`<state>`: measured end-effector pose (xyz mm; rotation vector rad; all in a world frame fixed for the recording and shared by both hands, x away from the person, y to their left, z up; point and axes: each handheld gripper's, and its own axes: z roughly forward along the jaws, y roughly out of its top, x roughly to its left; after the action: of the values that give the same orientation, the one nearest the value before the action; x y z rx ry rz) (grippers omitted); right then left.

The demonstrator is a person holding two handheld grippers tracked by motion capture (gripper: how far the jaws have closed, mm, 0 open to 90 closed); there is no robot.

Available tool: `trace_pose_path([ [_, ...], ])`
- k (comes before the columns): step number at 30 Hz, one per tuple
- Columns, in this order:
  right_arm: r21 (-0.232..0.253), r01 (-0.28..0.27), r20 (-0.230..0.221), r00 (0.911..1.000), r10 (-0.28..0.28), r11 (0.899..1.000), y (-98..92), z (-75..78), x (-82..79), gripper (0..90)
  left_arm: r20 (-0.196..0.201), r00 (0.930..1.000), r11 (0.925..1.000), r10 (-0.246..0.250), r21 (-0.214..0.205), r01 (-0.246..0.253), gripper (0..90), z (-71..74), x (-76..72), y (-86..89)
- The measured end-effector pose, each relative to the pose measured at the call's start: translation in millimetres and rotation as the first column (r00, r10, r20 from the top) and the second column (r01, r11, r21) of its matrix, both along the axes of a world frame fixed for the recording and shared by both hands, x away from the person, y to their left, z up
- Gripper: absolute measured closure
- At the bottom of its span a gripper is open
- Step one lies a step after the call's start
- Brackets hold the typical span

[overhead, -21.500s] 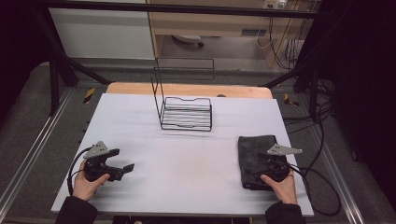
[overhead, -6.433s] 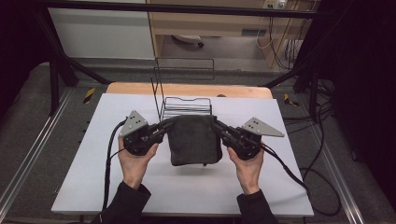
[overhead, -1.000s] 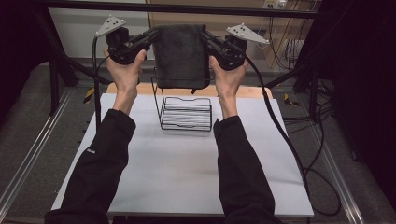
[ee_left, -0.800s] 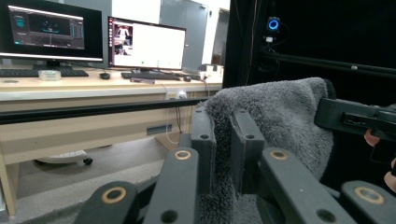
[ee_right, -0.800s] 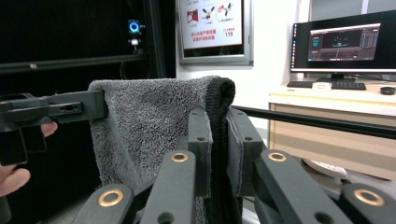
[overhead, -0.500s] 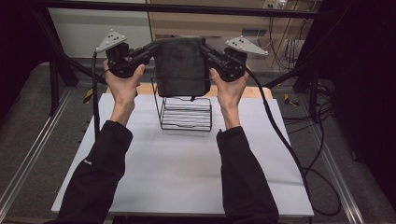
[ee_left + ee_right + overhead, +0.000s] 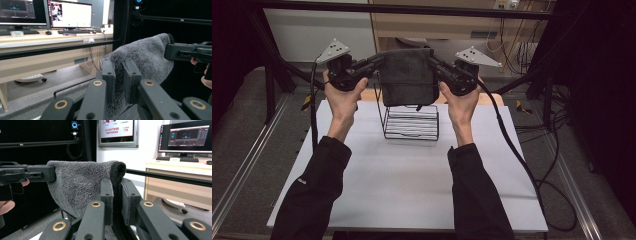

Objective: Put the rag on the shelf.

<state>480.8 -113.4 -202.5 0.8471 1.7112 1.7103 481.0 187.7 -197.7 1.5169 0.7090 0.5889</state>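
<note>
While the wire rack sits on the worktop toward the middle of its far edge, nothing's in it that I can see, just bare black wire with a ribbed bottom and a tall back frame. So that's one container, empty as far as the high view shows.

One dark grey towel hangs in the air right above that rack, folded and stretched between the two grippers. Its lower edge dangles in front of the rack's tall back frame; can't tell if it touches the wire.

Two grippers, one per hand. The left gripper has its jaws clenched on the towel's top left corner; in the left gripper view you can see the fuzzy cloth pinched tight between the black pads. The right gripper is doing the same on the top right corner, and the right gripper view shows the towel's thick hem squeezed between its pads.

Both hands are raised well above the worktop, near its far edge, two dark sleeves coming up from the near edge. Each gripper has one grey three-cornered plate on top and one cable trailing off it.
</note>
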Motion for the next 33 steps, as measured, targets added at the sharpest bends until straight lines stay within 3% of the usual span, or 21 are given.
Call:
trace_pose_path([
  [13,-0.071,-0.014,-0.024,0.9996,0.012,0.997,0.5,-3.4,-6.8,81.1,-0.023,0.9996,0.9981,-0.015,0.060,0.017,81.0,-8.5,-8.5,1.6],
  [22,-0.093,-0.028,-0.038,0.9990,0.025,0.995,-1.0,-10.1,-8.5,80.8,-0.032,0.9994,0.9949,-0.015,0.099,0.018,80.8,-15.1,-10.1,0.0],
  [33,-0.140,-0.089,-0.097,0.9924,0.075,0.986,-5.5,-13.8,-15.5,78.3,-0.092,0.9957,0.9907,-0.012,0.134,0.025,78.3,-23.5,-24.5,0.5],
])
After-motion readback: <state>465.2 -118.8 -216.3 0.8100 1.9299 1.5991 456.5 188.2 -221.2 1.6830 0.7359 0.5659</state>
